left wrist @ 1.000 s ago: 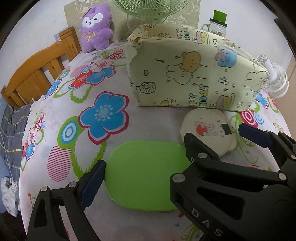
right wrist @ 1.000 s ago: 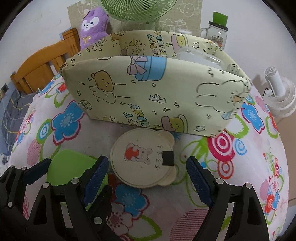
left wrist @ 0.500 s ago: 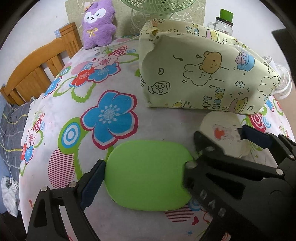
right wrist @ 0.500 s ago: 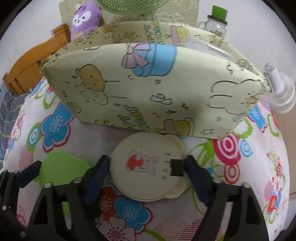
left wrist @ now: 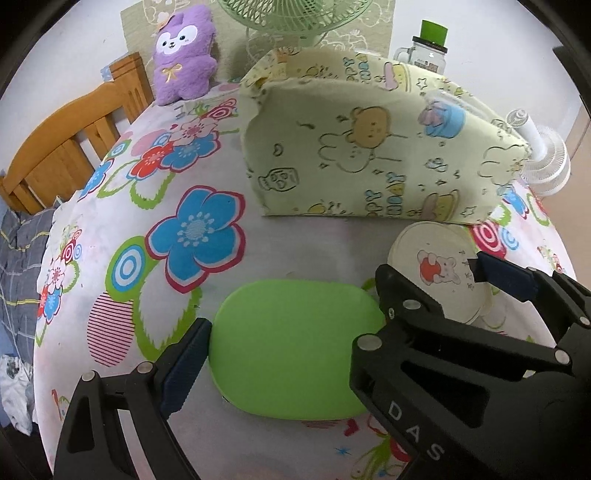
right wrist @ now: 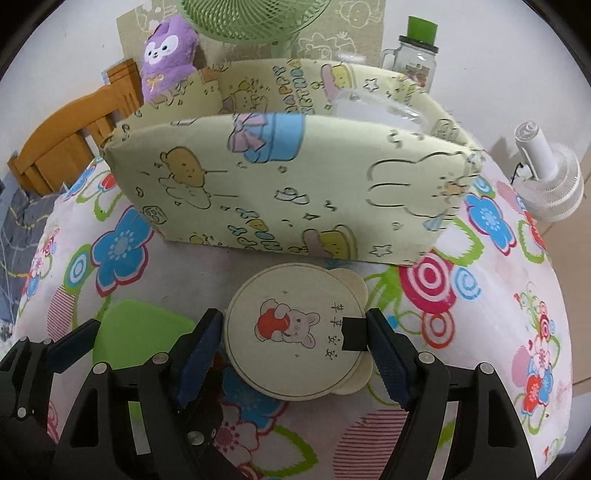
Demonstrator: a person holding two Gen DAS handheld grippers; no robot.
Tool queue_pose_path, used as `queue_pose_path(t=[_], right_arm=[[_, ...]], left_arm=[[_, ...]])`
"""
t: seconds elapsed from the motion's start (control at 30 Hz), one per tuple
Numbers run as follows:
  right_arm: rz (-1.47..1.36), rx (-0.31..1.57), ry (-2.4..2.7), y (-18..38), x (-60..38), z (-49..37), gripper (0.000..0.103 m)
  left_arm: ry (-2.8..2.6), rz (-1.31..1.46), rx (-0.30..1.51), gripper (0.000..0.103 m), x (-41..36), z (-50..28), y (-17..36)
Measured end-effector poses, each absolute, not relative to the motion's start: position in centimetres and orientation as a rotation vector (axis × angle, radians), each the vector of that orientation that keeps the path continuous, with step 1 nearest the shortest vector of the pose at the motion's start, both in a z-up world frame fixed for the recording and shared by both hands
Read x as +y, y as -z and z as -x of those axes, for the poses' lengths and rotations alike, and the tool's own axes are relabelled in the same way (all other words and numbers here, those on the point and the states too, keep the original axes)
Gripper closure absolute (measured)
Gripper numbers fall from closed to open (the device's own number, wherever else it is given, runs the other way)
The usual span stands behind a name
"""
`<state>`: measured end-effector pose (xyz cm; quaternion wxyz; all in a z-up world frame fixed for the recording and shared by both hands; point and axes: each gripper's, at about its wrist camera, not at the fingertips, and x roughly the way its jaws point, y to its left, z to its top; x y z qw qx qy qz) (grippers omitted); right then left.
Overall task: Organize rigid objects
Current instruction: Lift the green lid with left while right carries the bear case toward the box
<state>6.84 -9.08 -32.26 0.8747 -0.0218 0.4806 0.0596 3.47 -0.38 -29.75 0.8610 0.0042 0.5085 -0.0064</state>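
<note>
A flat green lid-like case [left wrist: 291, 347] lies on the flowered tablecloth, between the fingers of my left gripper [left wrist: 291, 354], whose left pad touches its edge; its right finger is hidden behind the right gripper. It also shows in the right wrist view [right wrist: 136, 328]. A round cream case with a bear picture [right wrist: 295, 336] lies between the fingers of my right gripper [right wrist: 295, 343], both pads touching its rim. It also shows in the left wrist view [left wrist: 436, 266]. A pale yellow cartoon-print fabric box [right wrist: 288, 184] stands just behind, holding a clear container [right wrist: 373, 107].
A purple plush [left wrist: 183, 51], a green fan [right wrist: 251, 18], a green-lidded glass jar [right wrist: 413, 55] and a small white fan [right wrist: 546, 177] stand at the back. A wooden chair [left wrist: 62, 147] is at the left table edge.
My right gripper has moved forward and closed around the round bear case. My left gripper has stayed around the green case while the view shifted a little.
</note>
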Motion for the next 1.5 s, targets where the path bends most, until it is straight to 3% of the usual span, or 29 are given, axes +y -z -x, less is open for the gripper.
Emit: queue_pose_path(t=[1.5], right_arm=[[0.013, 0.833, -0.07, 18.7, -12.7, -2.5, 0.024]], left_arm=[[0.023, -0.051, 0.882, 0.008, -3.9, -0.4, 17.0]])
